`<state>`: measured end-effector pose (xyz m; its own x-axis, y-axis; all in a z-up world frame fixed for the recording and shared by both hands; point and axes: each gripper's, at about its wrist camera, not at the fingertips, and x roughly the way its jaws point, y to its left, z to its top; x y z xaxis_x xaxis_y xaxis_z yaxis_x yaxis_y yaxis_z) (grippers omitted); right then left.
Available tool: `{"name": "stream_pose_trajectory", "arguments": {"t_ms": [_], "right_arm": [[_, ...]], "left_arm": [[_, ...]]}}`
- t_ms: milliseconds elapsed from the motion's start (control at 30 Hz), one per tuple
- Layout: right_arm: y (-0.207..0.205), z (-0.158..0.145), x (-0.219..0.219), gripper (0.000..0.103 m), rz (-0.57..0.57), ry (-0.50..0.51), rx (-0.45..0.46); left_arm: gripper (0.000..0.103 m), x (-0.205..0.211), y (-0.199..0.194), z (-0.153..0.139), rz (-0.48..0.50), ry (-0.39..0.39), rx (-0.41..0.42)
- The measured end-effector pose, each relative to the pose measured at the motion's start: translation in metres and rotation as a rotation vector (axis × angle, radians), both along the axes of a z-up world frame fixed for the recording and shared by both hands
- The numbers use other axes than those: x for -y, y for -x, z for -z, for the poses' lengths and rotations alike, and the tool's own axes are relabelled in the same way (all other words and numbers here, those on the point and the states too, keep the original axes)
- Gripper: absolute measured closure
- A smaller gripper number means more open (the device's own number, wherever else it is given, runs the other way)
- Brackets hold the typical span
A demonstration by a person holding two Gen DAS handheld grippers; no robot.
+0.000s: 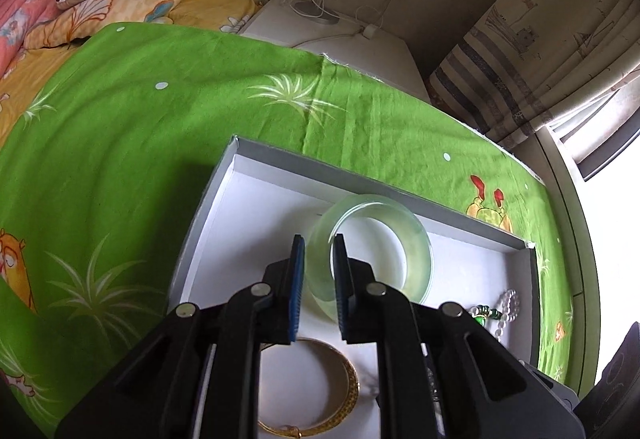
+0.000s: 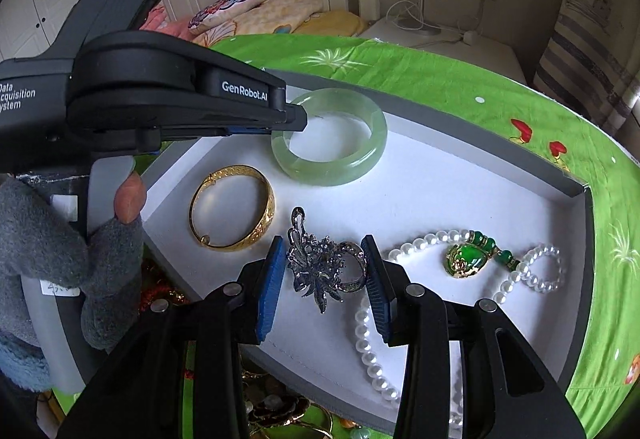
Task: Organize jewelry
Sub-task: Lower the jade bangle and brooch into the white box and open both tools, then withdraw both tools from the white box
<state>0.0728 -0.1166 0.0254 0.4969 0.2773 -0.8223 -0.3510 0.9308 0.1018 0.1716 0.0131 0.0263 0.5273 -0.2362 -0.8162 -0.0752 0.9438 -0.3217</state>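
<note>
Between our right gripper (image 2: 324,271) pads we clench the silver brooch (image 2: 320,263), spiky, stiff, light. Beyond, our left gripper (image 1: 319,271) pinches the jade bangle (image 1: 372,251)'s near rim over the tray (image 1: 440,223): hard, slick, breakable.

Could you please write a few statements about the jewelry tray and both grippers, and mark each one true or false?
1. The left gripper is clamped on the wall of the jade bangle. True.
2. The gold bangle lies outside the tray, on the green cloth. False: it lies inside the tray.
3. The right gripper has the silver brooch between its fingers. True.
4. The pearl necklace carries a red pendant. False: the pendant is green and gold.
5. The jade bangle hangs on the gold bangle. False: they are apart.
</note>
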Motion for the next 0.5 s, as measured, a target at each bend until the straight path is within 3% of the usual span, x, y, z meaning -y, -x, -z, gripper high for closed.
{"name": "stream_pose_trajectory", "arguments": {"t_ms": [200,267,333,467,500], "right_arm": [[0.000,0.000,-0.009,0.061,-0.025,0.021,0.013],[0.000,0.000,-0.008,0.049,-0.016,-0.007,0.005],[0.002,-0.001,-0.005,0.037,-0.001,-0.028,0.004],[0.007,-0.011,0.012,0.035,0.021,-0.089,0.029],[0.008,-0.016,0.019,0.035,0.029,-0.102,0.042]], "left_arm": [[0.088,-0.003,0.001,0.000,-0.011,0.006,-0.002],[0.087,-0.004,0.002,0.000,-0.015,0.007,-0.001],[0.073,-0.004,0.005,-0.003,-0.006,0.004,0.011],[0.050,-0.003,0.015,-0.013,0.029,0.051,0.052],[0.032,-0.003,0.020,-0.019,0.022,0.023,0.074]]}}
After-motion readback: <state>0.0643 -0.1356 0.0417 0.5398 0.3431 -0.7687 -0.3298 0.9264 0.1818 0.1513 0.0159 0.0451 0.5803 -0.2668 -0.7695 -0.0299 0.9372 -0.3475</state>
